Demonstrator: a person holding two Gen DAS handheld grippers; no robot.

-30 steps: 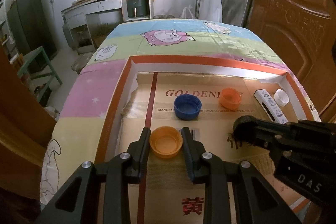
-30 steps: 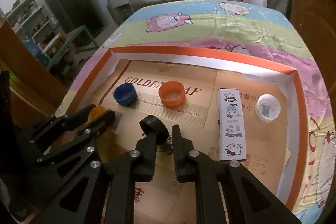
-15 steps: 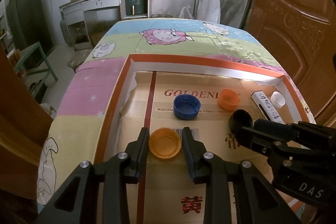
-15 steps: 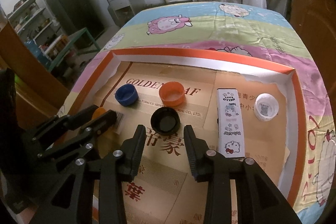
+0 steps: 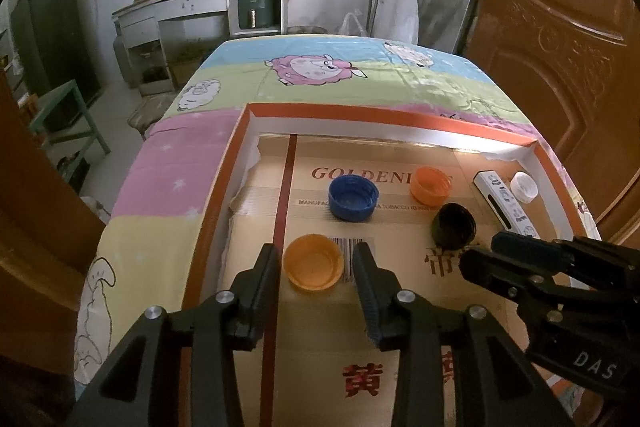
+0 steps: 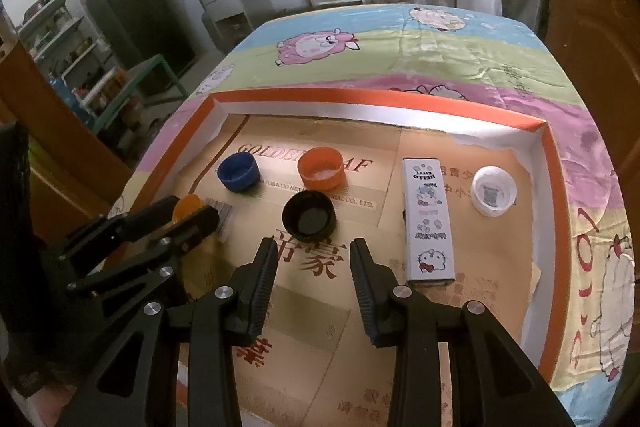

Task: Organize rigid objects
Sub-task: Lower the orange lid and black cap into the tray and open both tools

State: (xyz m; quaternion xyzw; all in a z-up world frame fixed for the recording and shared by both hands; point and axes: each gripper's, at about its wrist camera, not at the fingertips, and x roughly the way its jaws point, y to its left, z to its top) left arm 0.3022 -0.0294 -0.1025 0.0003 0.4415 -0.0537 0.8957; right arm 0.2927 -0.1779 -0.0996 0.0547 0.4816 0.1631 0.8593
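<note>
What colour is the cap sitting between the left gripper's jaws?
Light orange cap, open side up; it shows best in the left wrist view.

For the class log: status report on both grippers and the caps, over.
Left gripper just opened, light orange cap loose between its jaws. Right gripper open, black cap just ahead of it. Nothing in the way.

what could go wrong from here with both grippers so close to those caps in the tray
The left gripper, jaws just opening, brackets the yellow-orange cap; pulling back crookedly could drag it. The right gripper sits just short of the black cap and could nudge it. The grippers are close together and might bump.
</note>
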